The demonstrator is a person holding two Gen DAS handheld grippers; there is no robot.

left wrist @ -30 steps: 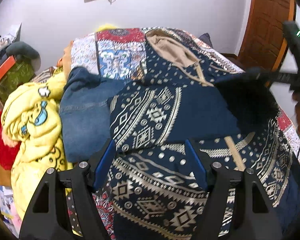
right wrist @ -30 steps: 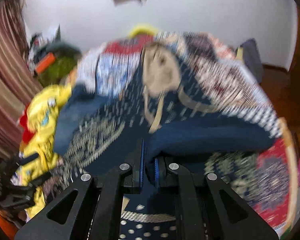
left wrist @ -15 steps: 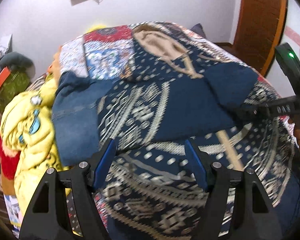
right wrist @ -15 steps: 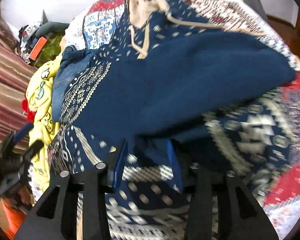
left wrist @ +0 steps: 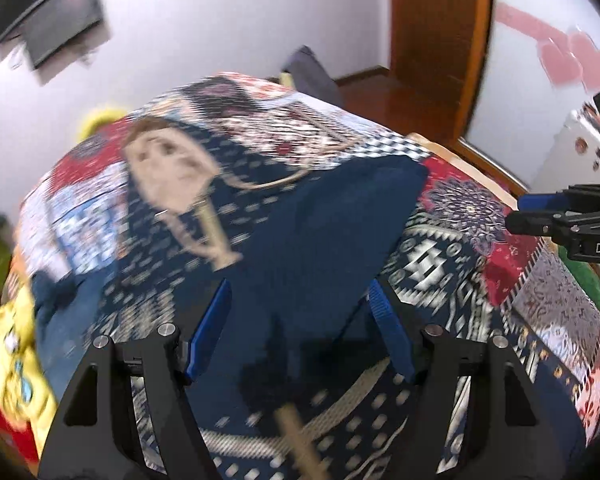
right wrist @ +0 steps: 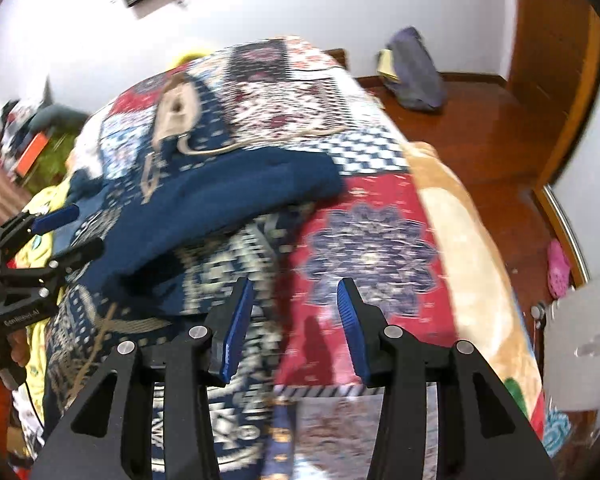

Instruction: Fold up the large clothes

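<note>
A large navy hoodie [left wrist: 316,240] with white and tan patterns lies spread on the bed, its tan-lined hood [left wrist: 168,164] at the far end. One plain navy sleeve [right wrist: 228,196] is folded across the body. My left gripper [left wrist: 300,328] is open and empty, just above the hoodie's lower part. My right gripper [right wrist: 292,316] is open and empty, over the hoodie's right edge and the red quilt patch. Each gripper shows in the other's view: the right one [left wrist: 540,216], the left one [right wrist: 56,232].
The patchwork quilt [right wrist: 372,240] covers the bed. Blue jeans [left wrist: 56,308] and a yellow cartoon blanket [left wrist: 8,340] lie at the left. A dark cushion [right wrist: 416,76] sits on the wooden floor beyond the bed. A wooden door [left wrist: 436,52] stands at the right.
My right gripper, shut on the navy sleeve a second ago, has laid it across the hoodie, opened and drawn back right. My left gripper stayed open and swung right.
</note>
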